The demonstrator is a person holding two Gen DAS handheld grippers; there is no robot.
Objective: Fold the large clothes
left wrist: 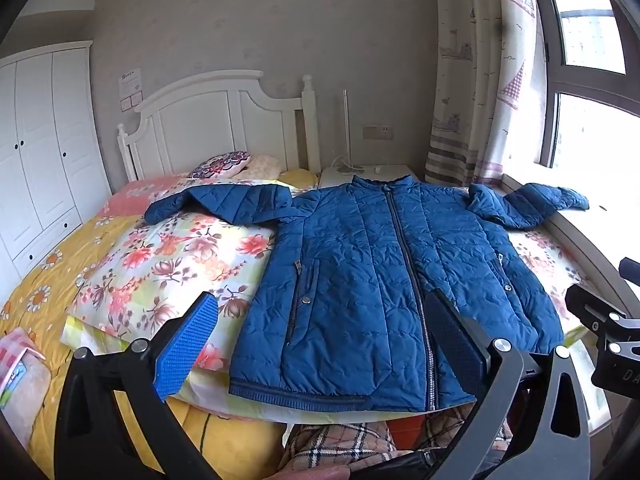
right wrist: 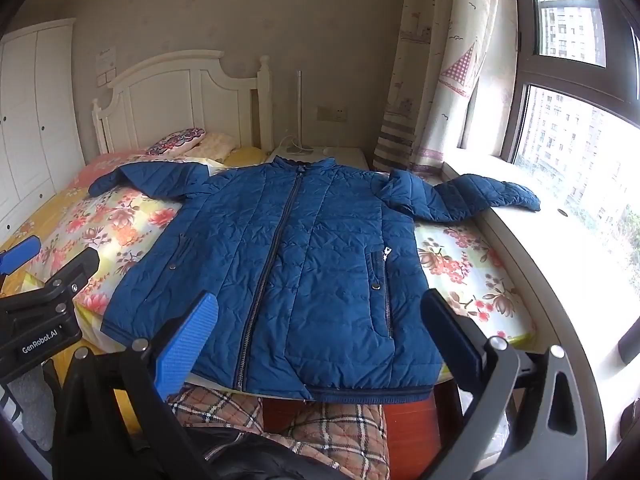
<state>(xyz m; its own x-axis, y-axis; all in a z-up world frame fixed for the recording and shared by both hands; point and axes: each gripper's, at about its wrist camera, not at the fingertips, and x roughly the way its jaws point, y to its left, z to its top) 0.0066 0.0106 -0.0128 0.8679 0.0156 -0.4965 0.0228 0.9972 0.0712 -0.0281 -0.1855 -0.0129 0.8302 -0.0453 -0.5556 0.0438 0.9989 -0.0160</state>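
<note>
A blue quilted jacket [left wrist: 360, 280] lies flat and zipped, front up, on the floral bed, collar toward the headboard. It also shows in the right wrist view [right wrist: 304, 264]. Its left sleeve [left wrist: 224, 202] spreads over the quilt; its right sleeve [right wrist: 480, 196] reaches onto the windowsill. My left gripper [left wrist: 320, 328] is open and empty, hovering above the hem's left half. My right gripper [right wrist: 316, 328] is open and empty above the hem's right half. The right gripper's body shows at the right edge of the left wrist view [left wrist: 600, 320].
The floral quilt [left wrist: 172, 264] covers a yellow sheet [left wrist: 48, 280]. Pillows [left wrist: 224, 164] lie by the white headboard [left wrist: 216, 120]. A nightstand [right wrist: 320, 154], curtain [right wrist: 432, 80] and windowsill [right wrist: 560, 240] stand right. A wardrobe [left wrist: 40, 140] is left. Plaid clothing [right wrist: 320, 424] lies below the hem.
</note>
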